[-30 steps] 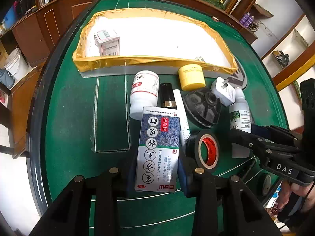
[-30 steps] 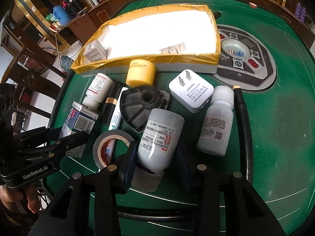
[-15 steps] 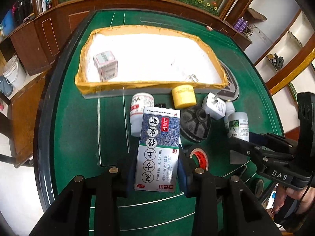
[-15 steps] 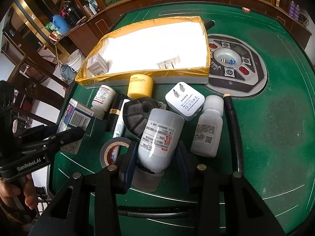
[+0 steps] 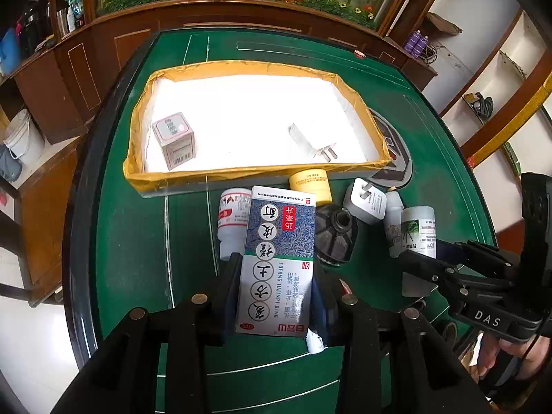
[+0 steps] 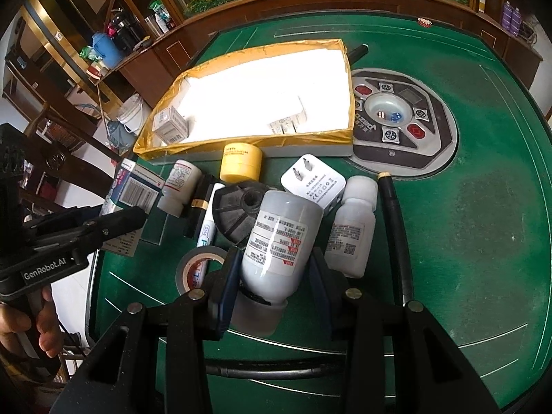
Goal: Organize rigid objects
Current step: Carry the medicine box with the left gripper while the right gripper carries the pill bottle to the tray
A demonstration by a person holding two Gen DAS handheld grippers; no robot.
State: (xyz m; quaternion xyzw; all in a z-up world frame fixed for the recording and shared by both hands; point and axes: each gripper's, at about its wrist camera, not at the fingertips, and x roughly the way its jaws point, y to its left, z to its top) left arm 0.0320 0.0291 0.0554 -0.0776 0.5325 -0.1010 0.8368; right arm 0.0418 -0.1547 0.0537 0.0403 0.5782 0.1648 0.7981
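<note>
My left gripper [image 5: 274, 296] is shut on a blue-and-white medicine box [image 5: 279, 262] and holds it above the green table. My right gripper [image 6: 274, 276] is shut on a white medicine bottle [image 6: 279, 241], cap toward the camera, also lifted off the table. Beyond both stands a yellow-taped tray [image 5: 207, 172] with a white floor; in it lie a small box [image 5: 174, 139] and a white plug [image 5: 312, 141]. In the right wrist view the left gripper [image 6: 117, 219] shows at the left edge with the box [image 6: 134, 189].
On the felt before the tray lie a yellow jar [image 6: 240, 162], a small white bottle [image 6: 180, 184], a black ribbed disc [image 6: 238, 212], a white charger [image 6: 314, 183], another white bottle [image 6: 352, 231], a tape roll [image 6: 196, 269], a marker and a black hose [image 6: 396, 234]. A round control panel [image 6: 400, 120] sits right.
Both grippers have risen with their loads, so the tray and the objects on the table look smaller and farther. The grips have not changed.
</note>
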